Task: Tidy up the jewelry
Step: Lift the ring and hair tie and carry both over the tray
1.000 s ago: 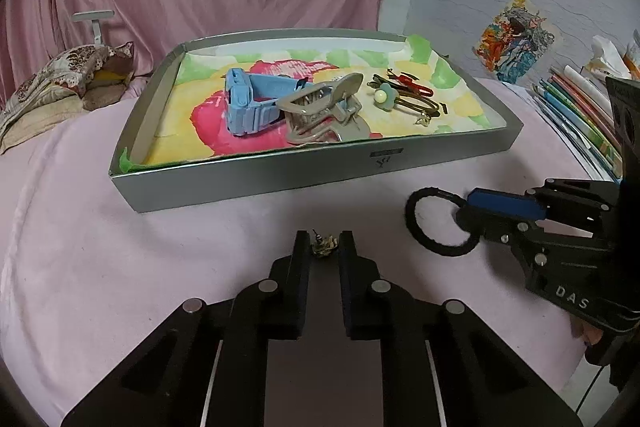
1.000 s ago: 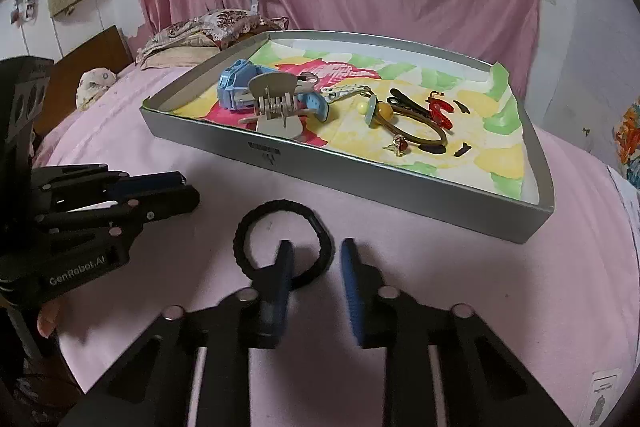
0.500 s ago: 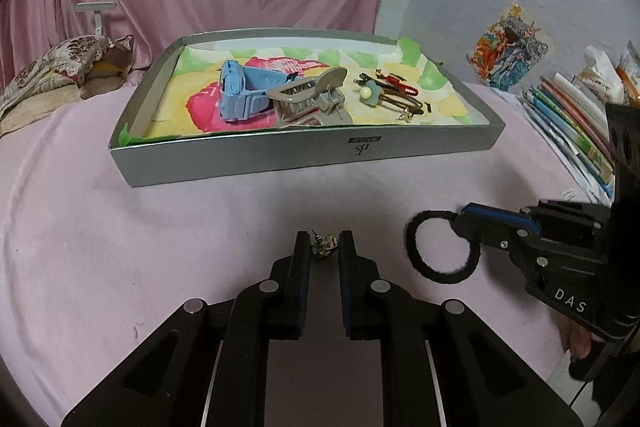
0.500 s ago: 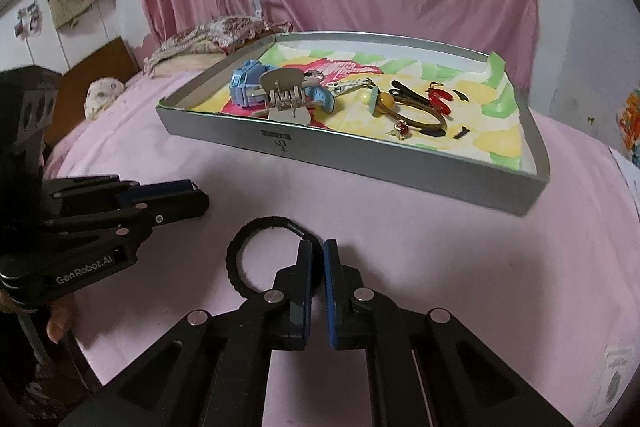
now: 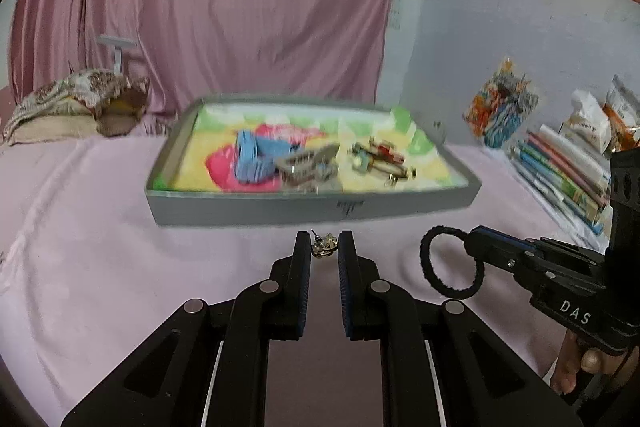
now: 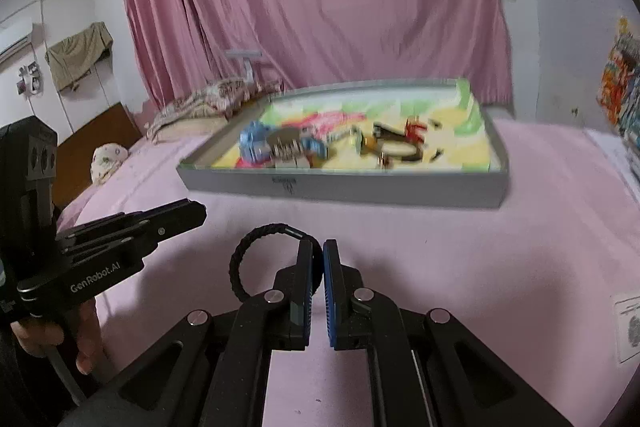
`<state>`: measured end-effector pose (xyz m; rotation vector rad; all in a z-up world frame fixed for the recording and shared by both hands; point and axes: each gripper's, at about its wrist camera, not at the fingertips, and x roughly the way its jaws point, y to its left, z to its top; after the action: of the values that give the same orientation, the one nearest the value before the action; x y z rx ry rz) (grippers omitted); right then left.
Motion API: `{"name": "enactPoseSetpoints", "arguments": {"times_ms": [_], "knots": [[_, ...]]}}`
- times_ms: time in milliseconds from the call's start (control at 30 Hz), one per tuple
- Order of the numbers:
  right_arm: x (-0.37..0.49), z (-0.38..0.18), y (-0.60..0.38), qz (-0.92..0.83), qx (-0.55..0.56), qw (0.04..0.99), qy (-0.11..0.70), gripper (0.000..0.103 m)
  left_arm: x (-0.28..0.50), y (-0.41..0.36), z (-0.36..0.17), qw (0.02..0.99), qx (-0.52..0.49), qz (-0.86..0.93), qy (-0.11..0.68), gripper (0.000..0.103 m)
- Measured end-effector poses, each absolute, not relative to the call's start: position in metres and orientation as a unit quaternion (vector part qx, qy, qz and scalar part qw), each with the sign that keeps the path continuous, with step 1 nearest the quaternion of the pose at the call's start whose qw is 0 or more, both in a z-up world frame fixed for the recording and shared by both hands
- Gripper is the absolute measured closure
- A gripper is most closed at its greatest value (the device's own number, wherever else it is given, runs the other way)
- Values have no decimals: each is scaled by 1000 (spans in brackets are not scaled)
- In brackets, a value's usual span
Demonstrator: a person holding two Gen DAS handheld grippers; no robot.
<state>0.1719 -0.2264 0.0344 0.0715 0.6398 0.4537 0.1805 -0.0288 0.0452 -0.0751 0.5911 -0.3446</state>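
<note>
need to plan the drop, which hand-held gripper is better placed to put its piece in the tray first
Left, marginally. The left hand-held gripper holds the small gold earring pointed straight at the front wall of the grey tray. The right hand-held gripper, shut on the black braided ring, sits off toward the tray's right end.

A small gold stud earring [image 5: 325, 249] sits pinched between the left hand-held gripper [image 5: 324, 251] tips, post tilted toward 11 o'clock. A black braided hair tie [image 5: 450, 263] hangs upright from the right hand-held gripper [image 6: 318, 259]; at 12 o'clock, the grey tray [image 5: 256, 213] holds blurred trinkets
</note>
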Motion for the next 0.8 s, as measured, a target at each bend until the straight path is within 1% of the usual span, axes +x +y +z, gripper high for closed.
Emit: {"name": "enactPoseSetpoints", "arguments": {"times_ms": [200, 400, 667, 800], "knots": [[174, 66, -229, 216, 49, 942, 251, 97, 178, -26, 74, 960, -39, -158, 230, 92], [196, 91, -229, 210, 67, 954, 201, 97, 190, -27, 100, 972, -36, -147, 178, 92], [239, 100, -222, 184, 67, 967, 164, 97, 227, -31, 122, 984, -28, -129, 119, 92], [259, 105, -217, 172, 64, 971, 151, 97, 254, -30, 124, 987, -24, -111, 110, 92]]}}
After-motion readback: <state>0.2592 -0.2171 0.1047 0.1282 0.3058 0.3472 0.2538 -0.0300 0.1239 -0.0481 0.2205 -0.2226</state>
